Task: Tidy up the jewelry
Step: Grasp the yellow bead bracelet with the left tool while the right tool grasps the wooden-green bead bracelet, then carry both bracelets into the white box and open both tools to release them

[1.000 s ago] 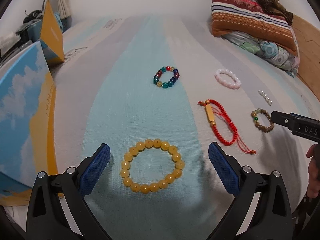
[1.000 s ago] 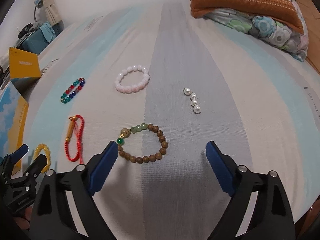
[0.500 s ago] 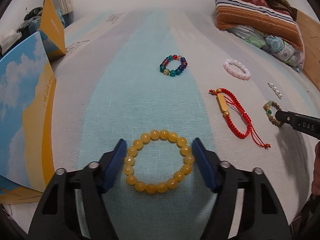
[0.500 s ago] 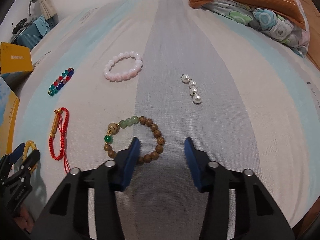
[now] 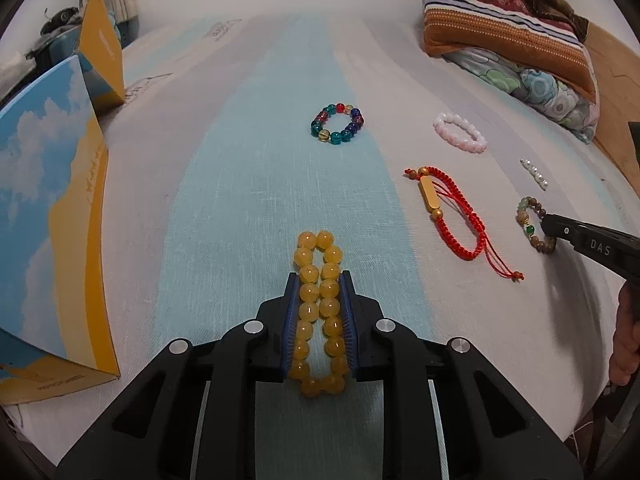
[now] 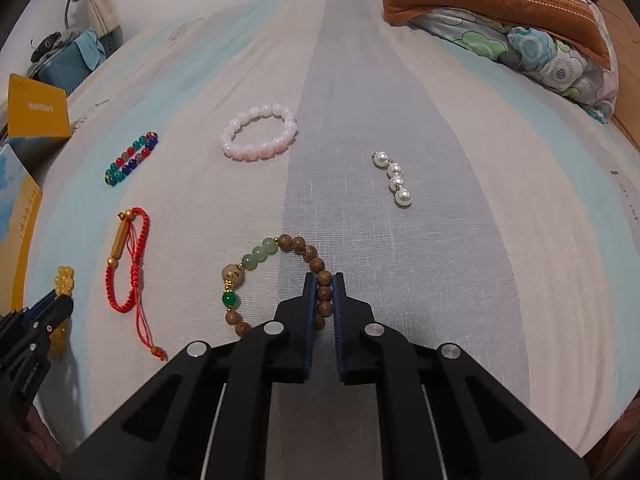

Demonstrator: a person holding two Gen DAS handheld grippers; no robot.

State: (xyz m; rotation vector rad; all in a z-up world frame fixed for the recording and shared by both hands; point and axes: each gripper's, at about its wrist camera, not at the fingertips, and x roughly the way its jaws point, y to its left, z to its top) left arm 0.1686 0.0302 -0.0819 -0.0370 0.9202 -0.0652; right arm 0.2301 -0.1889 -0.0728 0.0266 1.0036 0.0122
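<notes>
A yellow bead bracelet (image 5: 316, 248) lies on the striped bed sheet (image 5: 248, 184), squeezed into a narrow double row. My left gripper (image 5: 320, 276) has its jaws closing, and the blue pads press on both sides of the bracelet. A brown wooden bead bracelet (image 6: 298, 243) with green beads lies to the right. My right gripper (image 6: 324, 278) is shut on the right-hand arc of that bracelet. In the right wrist view the left gripper (image 6: 56, 300) shows at the far left with yellow beads at its tips.
Further out lie a multicoloured bead bracelet (image 5: 337, 123), a pink bead bracelet (image 5: 460, 132), a red cord bracelet (image 5: 452, 216) and a short pearl strand (image 5: 534, 174). An open blue-and-yellow box (image 5: 48, 208) stands at the left. Striped pillows (image 5: 504, 12) are at the back right.
Both grippers closed from wide open. The left pressed the round yellow bracelet into a narrow loop. The right clamped onto the wooden beads.
</notes>
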